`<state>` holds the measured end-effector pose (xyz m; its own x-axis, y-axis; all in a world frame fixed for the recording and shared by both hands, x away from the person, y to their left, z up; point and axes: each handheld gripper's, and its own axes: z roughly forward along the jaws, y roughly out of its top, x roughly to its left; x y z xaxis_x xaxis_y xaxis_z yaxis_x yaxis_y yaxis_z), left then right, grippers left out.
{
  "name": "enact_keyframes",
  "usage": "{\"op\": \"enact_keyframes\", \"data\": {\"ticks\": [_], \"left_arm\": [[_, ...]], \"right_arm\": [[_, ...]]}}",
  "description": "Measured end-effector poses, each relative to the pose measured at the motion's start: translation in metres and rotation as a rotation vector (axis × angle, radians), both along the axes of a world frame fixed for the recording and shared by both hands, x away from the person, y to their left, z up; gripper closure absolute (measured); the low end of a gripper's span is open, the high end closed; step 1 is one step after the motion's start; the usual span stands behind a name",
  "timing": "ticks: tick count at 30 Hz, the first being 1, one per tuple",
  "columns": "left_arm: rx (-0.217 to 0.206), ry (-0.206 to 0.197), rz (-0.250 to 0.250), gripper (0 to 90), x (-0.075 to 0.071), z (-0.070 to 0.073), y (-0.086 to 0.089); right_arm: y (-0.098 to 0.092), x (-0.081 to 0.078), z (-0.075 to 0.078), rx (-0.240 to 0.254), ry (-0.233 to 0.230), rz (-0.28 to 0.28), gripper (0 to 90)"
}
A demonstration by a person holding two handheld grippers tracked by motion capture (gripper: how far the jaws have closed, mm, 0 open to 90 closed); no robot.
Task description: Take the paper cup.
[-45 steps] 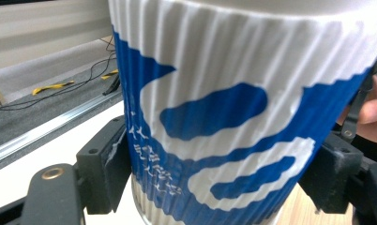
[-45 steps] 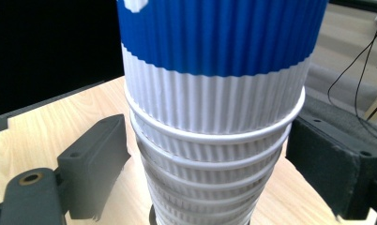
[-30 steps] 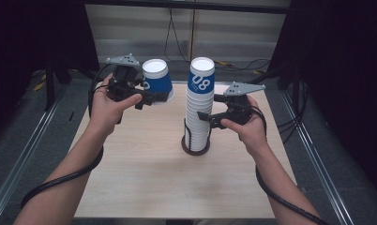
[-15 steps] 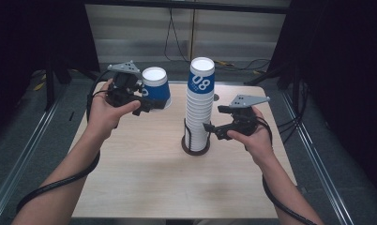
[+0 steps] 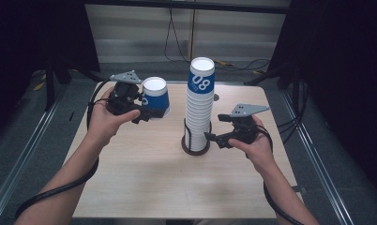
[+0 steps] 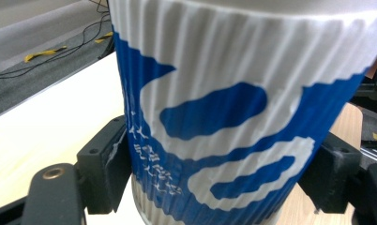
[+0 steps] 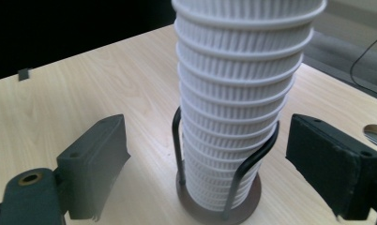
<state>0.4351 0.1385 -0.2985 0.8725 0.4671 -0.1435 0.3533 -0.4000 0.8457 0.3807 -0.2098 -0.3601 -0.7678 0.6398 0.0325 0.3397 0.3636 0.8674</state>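
Observation:
A blue-and-white ribbed paper cup (image 5: 154, 96) (image 6: 224, 117) sits between the jaws of my left gripper (image 5: 151, 112) (image 6: 219, 173), which is shut on it over the table's back left. I cannot tell if the cup touches the table. A tall stack of white ribbed cups (image 5: 199, 110) (image 7: 238, 93), topped by a blue "08" cup (image 5: 201, 77), stands in a dark round wire holder (image 5: 195, 146) (image 7: 214, 206) at the table's middle. My right gripper (image 5: 214, 138) (image 7: 224, 154) is open, low beside the stack's right, its jaws apart on either side of the stack's base.
The light wooden table (image 5: 144, 183) has bare room in front of the holder and to its left. A round hole (image 5: 216, 97) (image 7: 376, 133) lies behind the stack. Cables (image 5: 224, 63) run over the grey floor beyond the back edge. Metal rails (image 5: 18, 159) flank the table.
My right gripper has dropped from the stack's middle to near its base and drawn back a little. The left gripper has lowered with the cup still held.

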Motion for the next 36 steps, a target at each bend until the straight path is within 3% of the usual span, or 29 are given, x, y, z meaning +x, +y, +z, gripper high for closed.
{"op": "enact_keyframes", "data": {"ticks": [22, 36], "left_arm": [[0.006, 0.043, -0.021, 21.7, -0.012, -0.040, 0.007], [0.050, 0.064, -0.053, 21.7, -0.017, -0.063, 0.002]], "right_arm": [[-0.007, -0.017, -0.035, 0.000, 0.033, 0.027, 12.2], [-0.011, -0.021, -0.055, -0.014, 0.062, 0.029, 12.2]]}}
